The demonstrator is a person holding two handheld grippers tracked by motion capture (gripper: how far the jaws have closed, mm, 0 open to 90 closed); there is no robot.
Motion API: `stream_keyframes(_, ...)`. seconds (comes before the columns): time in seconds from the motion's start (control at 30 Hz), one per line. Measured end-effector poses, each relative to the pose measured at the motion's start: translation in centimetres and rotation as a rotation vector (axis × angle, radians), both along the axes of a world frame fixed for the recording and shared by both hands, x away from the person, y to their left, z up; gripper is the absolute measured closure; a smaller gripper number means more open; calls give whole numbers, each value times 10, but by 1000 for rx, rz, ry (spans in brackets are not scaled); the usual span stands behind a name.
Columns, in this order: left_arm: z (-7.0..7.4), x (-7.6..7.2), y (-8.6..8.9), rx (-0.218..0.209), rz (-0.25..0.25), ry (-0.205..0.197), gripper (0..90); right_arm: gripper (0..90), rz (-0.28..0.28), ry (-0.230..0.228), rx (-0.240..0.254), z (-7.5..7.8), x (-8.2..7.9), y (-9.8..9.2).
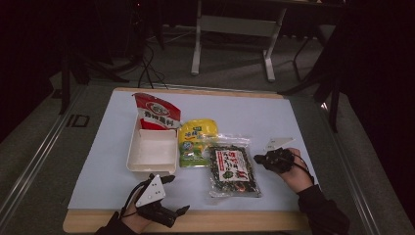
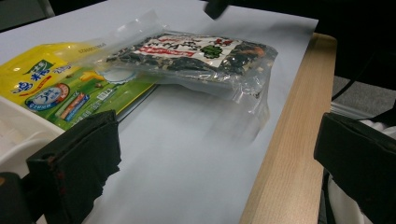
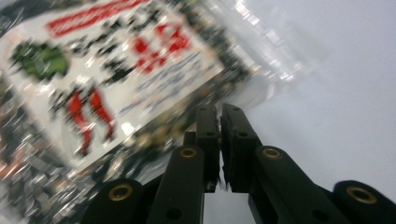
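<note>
A clear bag of dark dried food with a red and white label lies flat on the white sheet, right of centre. My right gripper hovers at the bag's right edge. Its jaws stand almost together, and I see nothing between them. My left gripper rests near the table's front edge, left of the bag. Its jaws are spread wide and hold nothing. A yellow and green bag lies beside the dark bag, slightly under its corner.
A white open box sits left of the yellow bag, with a red packet leaning at its far end. The wooden table edge runs along the front. Desk legs and cables stand on the floor behind.
</note>
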State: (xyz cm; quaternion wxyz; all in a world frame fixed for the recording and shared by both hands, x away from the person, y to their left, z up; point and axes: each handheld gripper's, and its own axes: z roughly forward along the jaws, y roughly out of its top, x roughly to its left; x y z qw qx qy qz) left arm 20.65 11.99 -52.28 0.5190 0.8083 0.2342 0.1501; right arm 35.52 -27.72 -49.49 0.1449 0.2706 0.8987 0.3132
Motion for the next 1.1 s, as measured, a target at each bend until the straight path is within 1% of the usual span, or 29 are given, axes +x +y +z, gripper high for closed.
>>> stream_keyframes(0.07,0,0,0,1,0,0,17,837,-12,-17,6,4,8,0)
stream_keyframes(0.17,0,0,0,3,-1,2,17,804,-25,-24,17,6,21,2)
stream_keyframes(0.27,0,0,0,1,-1,1,17,760,-35,-18,39,6,34,3)
stream_keyframes(0.3,0,0,0,1,-1,1,17,760,-35,-18,39,6,34,3)
stream_keyframes(0.33,-1,0,0,1,0,1,17,741,-38,-15,45,6,38,3)
stream_keyframes(0.37,0,0,1,2,0,0,17,721,-52,-13,44,4,46,4)
stream_keyframes(0.47,0,0,1,1,1,0,17,677,-69,-7,31,2,57,5)
stream_keyframes(0.53,0,0,1,2,2,-1,17,640,-82,-3,34,0,64,5)
stream_keyframes(0.6,0,0,1,1,2,1,17,592,-86,13,38,-2,72,5)
stream_keyframes(0.63,-1,0,1,2,2,0,17,585,-91,14,34,-4,76,6)
stream_keyframes(0.67,0,0,1,2,2,0,17,577,-92,23,29,-5,79,7)
stream_keyframes(0.83,-1,0,1,4,1,2,17,477,-100,44,9,-14,94,12)
stream_keyframes(0.9,-1,0,1,3,1,3,17,440,-101,55,10,-18,99,13)
stream_keyframes(1.0,-2,0,2,3,1,4,17,404,-102,70,11,-23,105,14)
stream_keyframes(1.07,-2,0,2,3,1,5,17,404,-97,88,8,-25,109,15)
stream_keyframes(1.1,-2,1,2,3,2,6,17,406,-92,87,7,-26,110,15)
